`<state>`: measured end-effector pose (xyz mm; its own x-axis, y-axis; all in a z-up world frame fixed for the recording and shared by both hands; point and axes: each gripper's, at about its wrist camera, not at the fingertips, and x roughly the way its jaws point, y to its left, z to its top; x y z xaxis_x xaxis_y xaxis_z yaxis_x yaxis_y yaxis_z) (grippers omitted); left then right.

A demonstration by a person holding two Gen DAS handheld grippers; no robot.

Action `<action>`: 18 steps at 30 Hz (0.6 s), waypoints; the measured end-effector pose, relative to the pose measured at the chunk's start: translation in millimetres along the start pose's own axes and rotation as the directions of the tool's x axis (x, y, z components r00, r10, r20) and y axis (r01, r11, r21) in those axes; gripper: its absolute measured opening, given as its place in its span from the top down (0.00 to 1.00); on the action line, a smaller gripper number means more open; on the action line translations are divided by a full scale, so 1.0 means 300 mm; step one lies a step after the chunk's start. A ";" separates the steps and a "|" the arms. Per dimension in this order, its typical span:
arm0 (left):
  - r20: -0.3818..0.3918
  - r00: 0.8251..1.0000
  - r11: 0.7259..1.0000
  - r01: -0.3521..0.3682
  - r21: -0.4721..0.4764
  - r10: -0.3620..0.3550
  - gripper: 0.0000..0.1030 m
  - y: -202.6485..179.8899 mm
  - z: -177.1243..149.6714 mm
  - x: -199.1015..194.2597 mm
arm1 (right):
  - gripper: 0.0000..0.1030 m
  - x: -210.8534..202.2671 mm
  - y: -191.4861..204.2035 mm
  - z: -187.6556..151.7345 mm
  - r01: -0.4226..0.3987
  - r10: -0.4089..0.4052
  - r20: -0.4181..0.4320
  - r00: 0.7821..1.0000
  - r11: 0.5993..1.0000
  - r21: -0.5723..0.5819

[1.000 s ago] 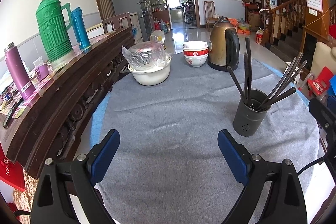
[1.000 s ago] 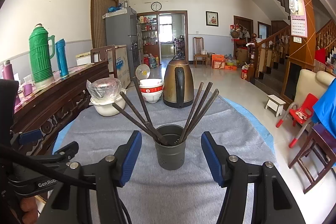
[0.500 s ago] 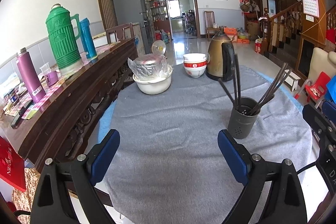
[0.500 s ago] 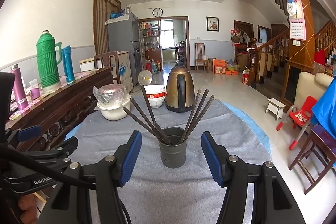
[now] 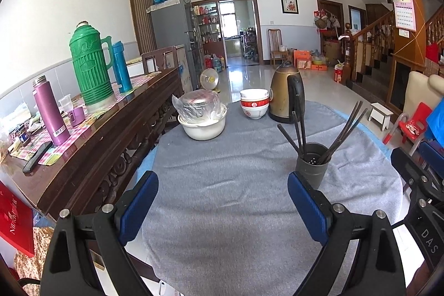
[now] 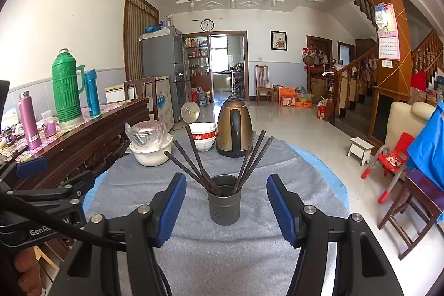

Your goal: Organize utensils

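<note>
Right wrist view: right tongs [image 6: 224, 205] are gaping wide, empty, facing the holder [image 6: 224, 200] of chopsticks [image 6: 251, 161].
Left tongs [image 5: 222, 208]: also hanging wide — holding nothing.
Tip: nothing is lying loose on the worktop [image 5: 236, 185] — keeping clear of the chopsticks is looking wisest.

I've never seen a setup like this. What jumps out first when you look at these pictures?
Probably the dark chopsticks fanning out of a grey perforated holder on the grey-clothed round table, framed between the right gripper's open blue pads. Behind it stand a bronze kettle, stacked red-and-white bowls and a plastic-covered white bowl. A bright green thermos towers on the wooden sideboard at left.
</note>
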<state>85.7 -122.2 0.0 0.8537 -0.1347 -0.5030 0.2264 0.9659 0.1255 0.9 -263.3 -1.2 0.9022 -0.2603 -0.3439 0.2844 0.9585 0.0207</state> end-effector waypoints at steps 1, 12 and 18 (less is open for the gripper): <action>0.001 1.000 1.000 -0.001 0.000 0.001 0.08 0.000 0.000 -0.001 | 0.38 0.000 0.000 0.000 -0.001 0.001 0.001 1.000 1.000 0.000; -0.042 0.999 1.000 -0.001 -0.009 0.001 0.08 0.010 -0.007 0.072 | 0.38 0.059 -0.008 -0.010 0.002 -0.002 -0.046 0.999 1.000 0.013; -0.098 0.995 1.000 0.006 -0.011 -0.007 0.08 0.009 -0.022 0.192 | 0.38 0.166 -0.037 -0.036 0.024 -0.022 -0.090 0.996 1.000 0.020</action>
<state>132.3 -126.1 -34.2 0.8019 -0.1192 -0.5854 0.2266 0.9674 0.1134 39.1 -285.7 -28.6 0.8629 -0.2699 -0.4272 0.3123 0.9495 0.0310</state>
